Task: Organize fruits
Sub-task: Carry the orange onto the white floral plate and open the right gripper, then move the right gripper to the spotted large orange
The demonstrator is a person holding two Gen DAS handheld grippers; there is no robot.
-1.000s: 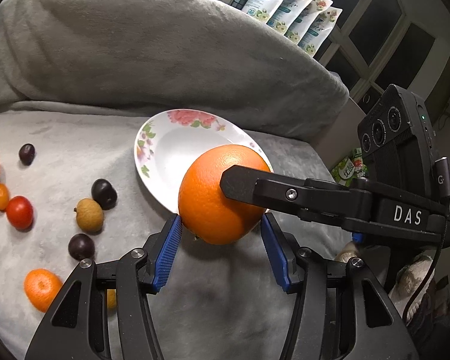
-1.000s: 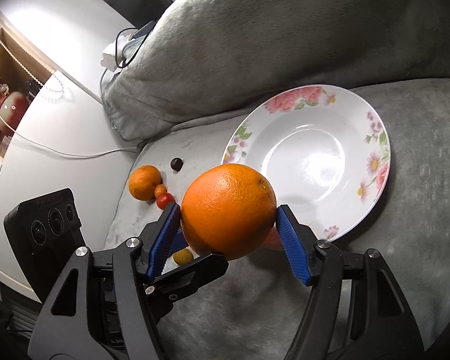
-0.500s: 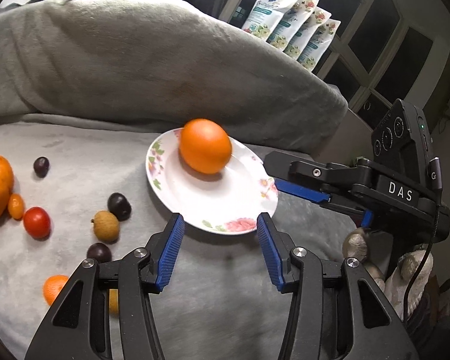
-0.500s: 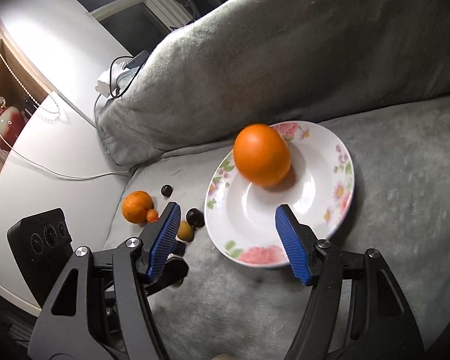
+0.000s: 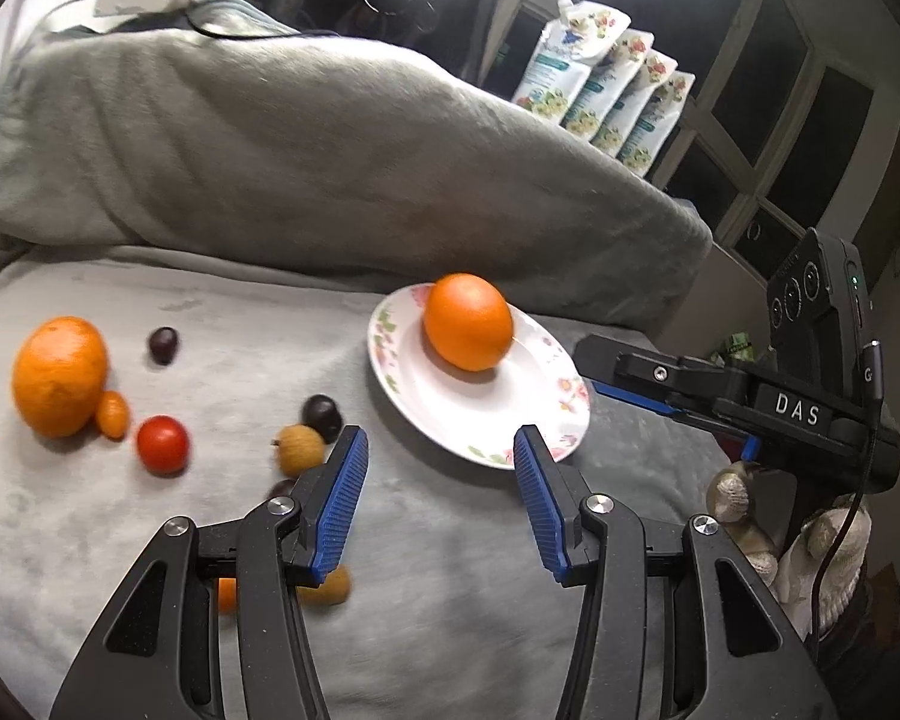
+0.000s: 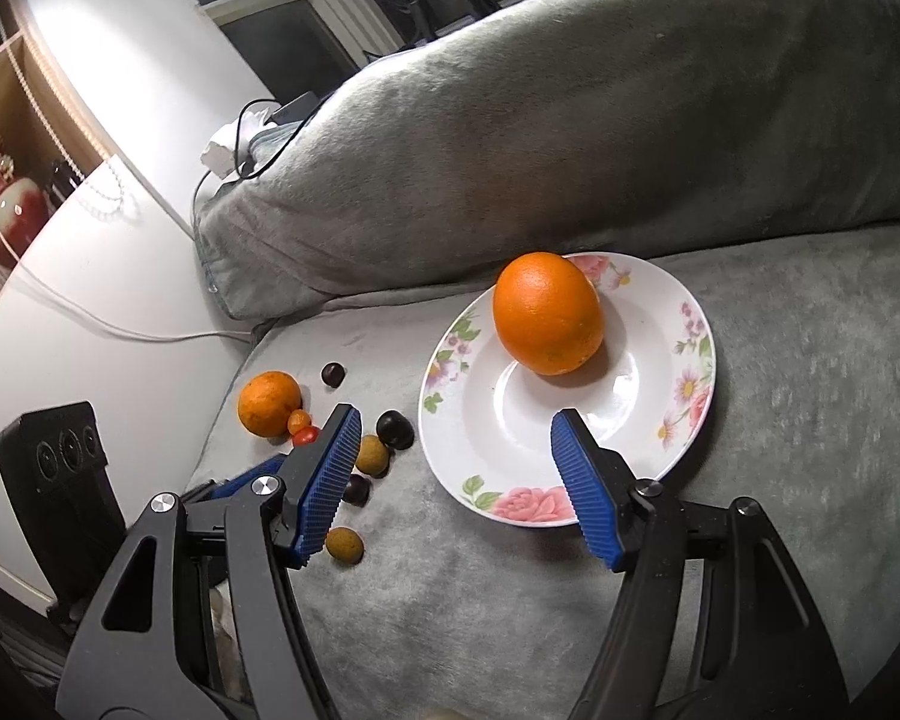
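On white floral plate [image 6: 684, 360] sits 1 large round orange [image 6: 547, 312], done; remaining loose small fruits [image 5: 168, 438] on grey blanket [image 5: 450, 570]; left gripper [image 5: 441, 504] and right gripper [image 6: 456, 480] jaws apart, empty

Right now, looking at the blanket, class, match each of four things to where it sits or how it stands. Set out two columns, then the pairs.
1 big orange
2 tomato
3 plate
4 left claw

A open, holding nothing
B on the plate
C on the blanket, beside a kumquat
D on the blanket, carrying one fruit

Pairs: 1-B, 2-C, 3-D, 4-A
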